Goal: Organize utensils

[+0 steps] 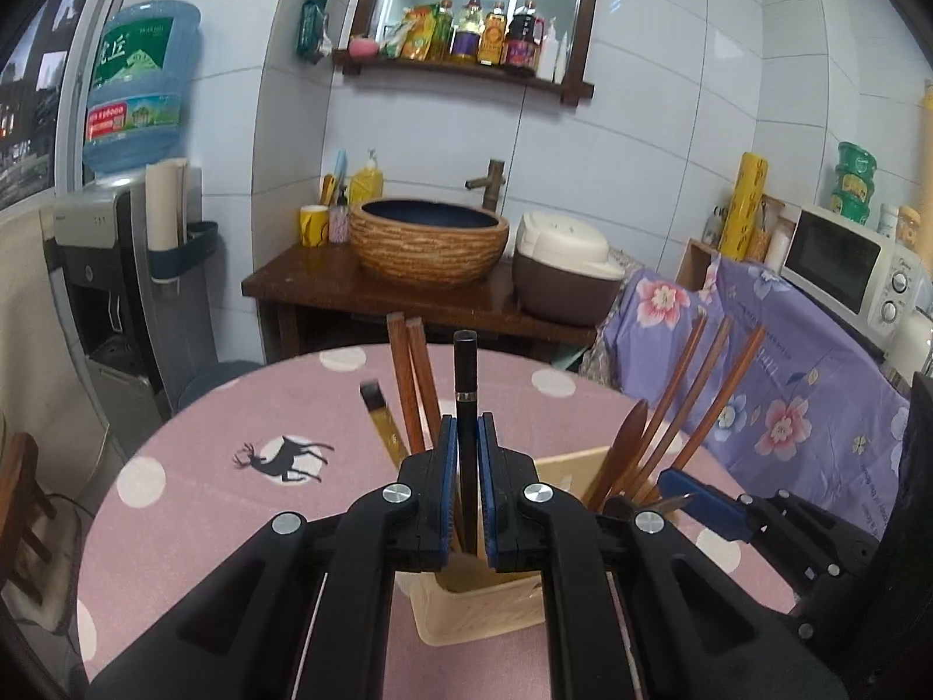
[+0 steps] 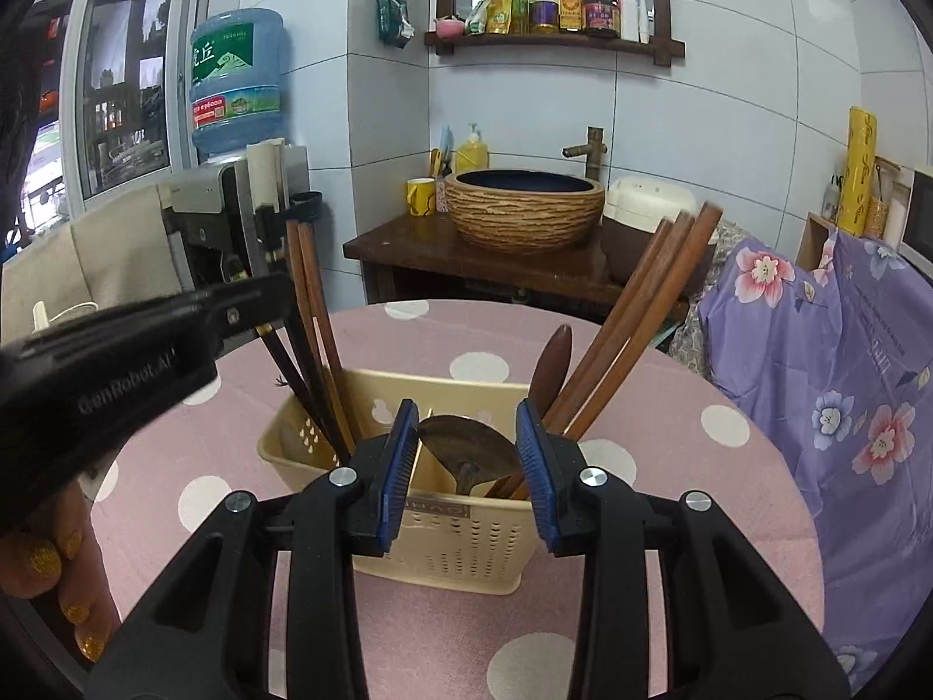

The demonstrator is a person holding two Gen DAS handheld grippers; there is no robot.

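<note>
A cream plastic utensil basket point(image 2: 449, 536) stands on the pink dotted table; it also shows in the left wrist view point(image 1: 484, 601). My left gripper point(image 1: 466, 437) is shut on a black chopstick point(image 1: 465, 385), held upright over the basket's left compartment beside brown chopsticks point(image 1: 411, 379). In the right wrist view the left gripper point(image 2: 256, 303) reaches in from the left. My right gripper point(image 2: 466, 443) is open and empty just in front of the basket, over a dark spoon point(image 2: 466, 443). Wooden chopsticks point(image 2: 635, 326) and a wooden spoon point(image 2: 551, 361) lean in the right compartment.
The round table point(image 1: 204, 496) ends at a wooden washstand with a woven basin point(image 1: 428, 239) and rice cooker point(image 1: 565, 268). A floral-covered counter point(image 1: 816, 396) with a microwave point(image 1: 845, 268) lies right. A water dispenser point(image 1: 116, 268) stands left.
</note>
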